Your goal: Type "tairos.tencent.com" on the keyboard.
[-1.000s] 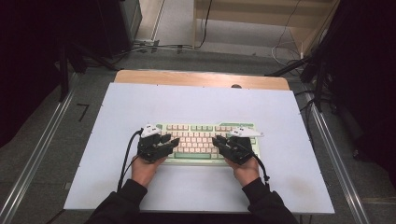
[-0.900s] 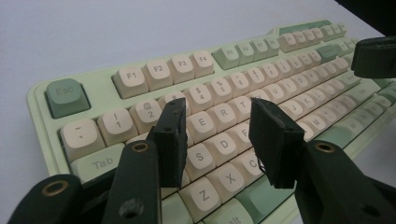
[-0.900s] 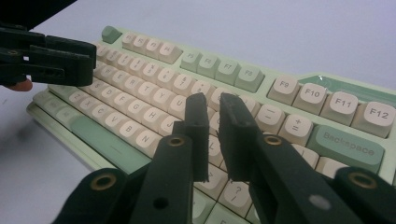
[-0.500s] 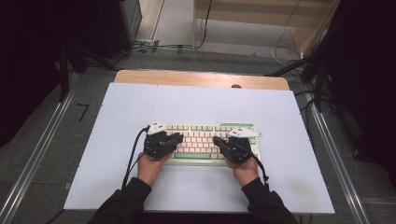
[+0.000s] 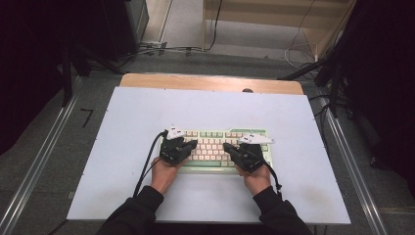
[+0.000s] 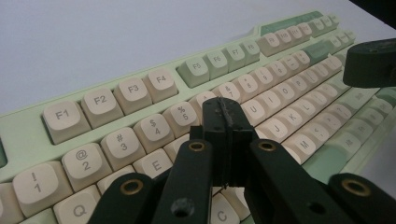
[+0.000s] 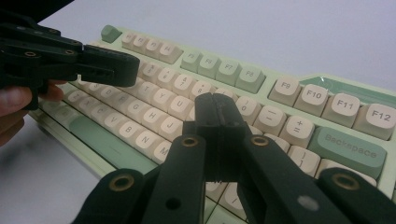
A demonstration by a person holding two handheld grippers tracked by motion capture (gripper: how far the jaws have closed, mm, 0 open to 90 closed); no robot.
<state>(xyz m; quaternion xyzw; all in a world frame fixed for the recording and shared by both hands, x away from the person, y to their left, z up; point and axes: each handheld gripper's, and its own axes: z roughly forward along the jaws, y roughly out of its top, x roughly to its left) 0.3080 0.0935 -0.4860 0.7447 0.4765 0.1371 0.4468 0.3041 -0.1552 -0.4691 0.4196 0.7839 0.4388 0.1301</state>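
Typing looks like my job on the pale green keyboard with cream keycaps [image 5: 215,147] lying at table centre toward six o'clock, so with left gripper [image 6: 223,122] and right gripper [image 7: 215,122] both pressed together, I'd tap straight down, one key each.

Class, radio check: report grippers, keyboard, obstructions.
Left gripper shut, over the letter keys. Right gripper shut, over the right-hand keys. Keyboard flat on the table. No obstructions.
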